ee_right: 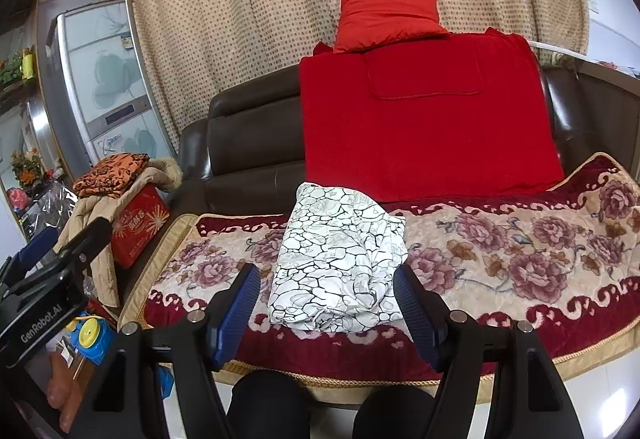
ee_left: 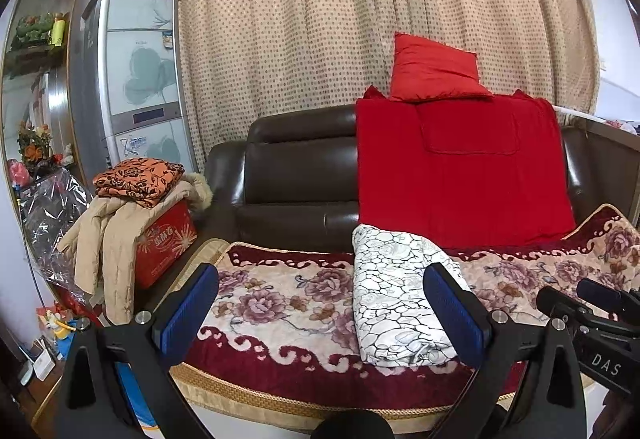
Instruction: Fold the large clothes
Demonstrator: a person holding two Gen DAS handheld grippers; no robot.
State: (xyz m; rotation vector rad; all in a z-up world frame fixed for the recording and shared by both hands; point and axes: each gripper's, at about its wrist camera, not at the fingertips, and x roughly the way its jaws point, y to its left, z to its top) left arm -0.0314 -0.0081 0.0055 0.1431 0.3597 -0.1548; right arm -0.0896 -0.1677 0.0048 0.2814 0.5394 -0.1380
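A white cloth with a black crackle-and-rose print (ee_left: 396, 291) lies folded into a narrow bundle on the floral sofa cover (ee_left: 280, 299); it also shows in the right wrist view (ee_right: 336, 259). My left gripper (ee_left: 320, 299) is open and empty, held back from the sofa's front edge, with the bundle in front of its right finger. My right gripper (ee_right: 326, 299) is open and empty, with the bundle's near end between and just beyond its fingers. The right gripper shows at the left wrist view's right edge (ee_left: 592, 315), the left gripper at the right wrist view's left edge (ee_right: 60, 259).
A dark leather sofa (ee_left: 296, 167) carries a red blanket (ee_left: 460, 167) and a red cushion (ee_left: 436, 67) on its backrest. Left of it a red box (ee_left: 164, 243) holds a beige coat (ee_left: 108, 239) and an orange patterned cloth (ee_left: 138, 179). A fridge (ee_left: 136, 79) and dotted curtains (ee_left: 320, 19) stand behind.
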